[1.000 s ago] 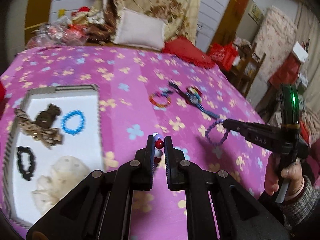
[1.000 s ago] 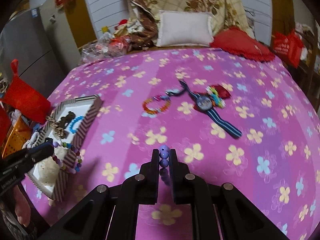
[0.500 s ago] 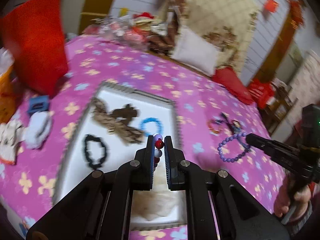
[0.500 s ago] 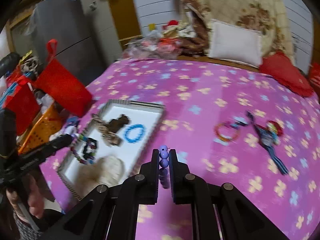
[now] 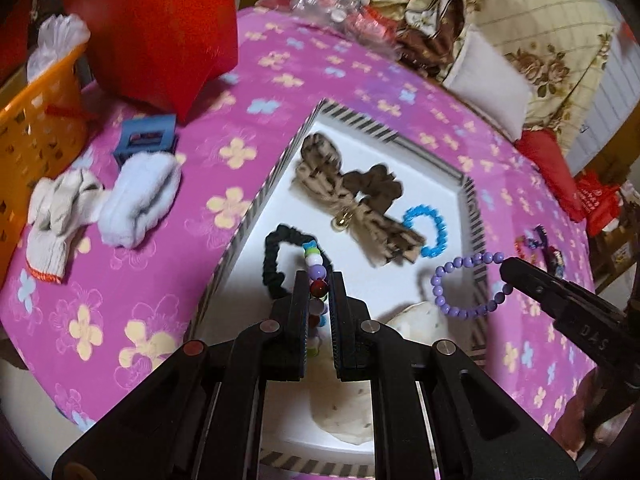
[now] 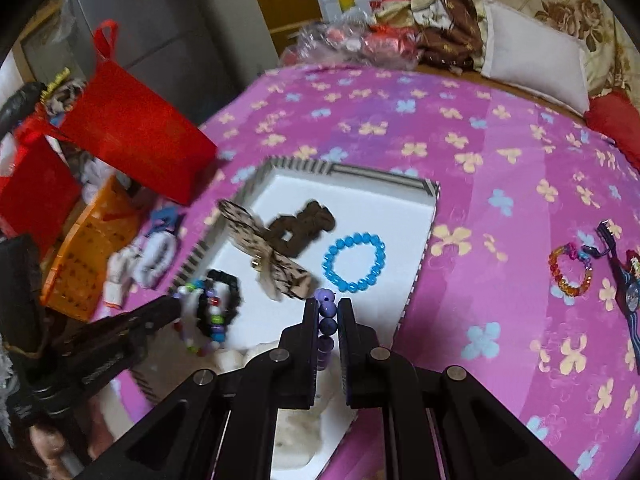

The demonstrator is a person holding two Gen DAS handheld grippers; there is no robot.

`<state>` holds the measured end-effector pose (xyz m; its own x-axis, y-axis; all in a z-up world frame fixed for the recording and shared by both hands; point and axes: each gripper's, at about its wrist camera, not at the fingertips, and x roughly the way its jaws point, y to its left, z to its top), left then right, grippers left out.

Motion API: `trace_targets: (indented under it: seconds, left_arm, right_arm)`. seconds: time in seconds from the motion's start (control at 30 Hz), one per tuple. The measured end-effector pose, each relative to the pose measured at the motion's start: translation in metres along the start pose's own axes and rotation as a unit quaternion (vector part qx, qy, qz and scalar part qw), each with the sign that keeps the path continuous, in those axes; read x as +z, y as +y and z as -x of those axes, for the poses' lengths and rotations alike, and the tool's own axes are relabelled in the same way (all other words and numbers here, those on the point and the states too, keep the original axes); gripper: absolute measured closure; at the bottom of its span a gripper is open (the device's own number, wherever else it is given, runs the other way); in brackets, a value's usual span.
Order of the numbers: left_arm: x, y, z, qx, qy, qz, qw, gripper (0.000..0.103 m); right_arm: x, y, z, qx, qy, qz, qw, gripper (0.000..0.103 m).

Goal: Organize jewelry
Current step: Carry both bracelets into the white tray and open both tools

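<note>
My left gripper (image 5: 319,280) is shut on a multi-coloured bead bracelet (image 5: 313,258) and hangs over the near part of the white tray (image 5: 476,216) with the striped rim. From the right, my right gripper (image 5: 508,268) holds a purple bead bracelet (image 5: 466,284) above the tray's right rim. The right wrist view shows that gripper (image 6: 328,306) shut on the purple beads (image 6: 327,312), with the left gripper (image 6: 172,306) and its bracelet (image 6: 200,320) at the left. A blue bead bracelet (image 6: 354,262), a brown bow (image 5: 352,208), a black scrunchie (image 5: 276,260) and a cream pouch (image 5: 412,316) lie in the tray.
An orange-pink bracelet (image 6: 570,274) and a watch (image 6: 628,280) lie on the pink flowered bedspread to the right. A red bag (image 5: 160,28), an orange basket (image 5: 36,120), work gloves (image 5: 60,204) and a small blue box (image 5: 144,138) sit left of the tray. Pillows line the far edge.
Both grippers have swung left from the middle of the bed to over the tray, each still carrying its bracelet. The tray now fills the centre of both views.
</note>
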<state>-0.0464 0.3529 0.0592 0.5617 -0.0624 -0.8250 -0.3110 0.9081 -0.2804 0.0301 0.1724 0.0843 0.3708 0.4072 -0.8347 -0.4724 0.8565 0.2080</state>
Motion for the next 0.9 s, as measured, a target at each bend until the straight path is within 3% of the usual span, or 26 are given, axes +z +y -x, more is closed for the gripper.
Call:
trace_targets:
  seconds: [0.17, 0.3, 0.53, 0.57, 0.7, 0.9]
  left_arm:
    - [-0.001, -0.002, -0.009, 0.025, 0.016, -0.004, 0.9996, 0.095]
    - [-0.002, 0.005, -0.018, 0.069, 0.031, 0.003, 0.9971, 0.095]
    - [-0.003, 0.016, -0.016, 0.063, 0.041, 0.031, 0.9967, 0.095]
    - [-0.002, 0.015, -0.014, 0.062, 0.038, 0.032, 0.9968, 0.095]
    - [0.001, 0.016, -0.006, 0.036, 0.023, 0.044, 0.9981, 0.088]
    - [0.004, 0.014, 0.004, 0.025, -0.002, 0.050, 0.9985, 0.085]
  right_arm:
    - [-0.004, -0.011, -0.018, -0.021, 0.016, -0.001, 1.000, 0.095]
    - [-0.006, -0.014, -0.024, -0.032, 0.022, 0.002, 0.999, 0.095]
    - [-0.008, -0.018, -0.027, -0.024, 0.031, -0.013, 0.999, 0.094]
    - [-0.009, -0.018, -0.027, -0.022, 0.032, -0.016, 0.999, 0.090]
    - [-0.011, -0.021, -0.020, -0.019, 0.017, -0.024, 0.999, 0.061]
    - [-0.016, -0.019, 0.001, -0.028, -0.010, -0.016, 0.999, 0.060]
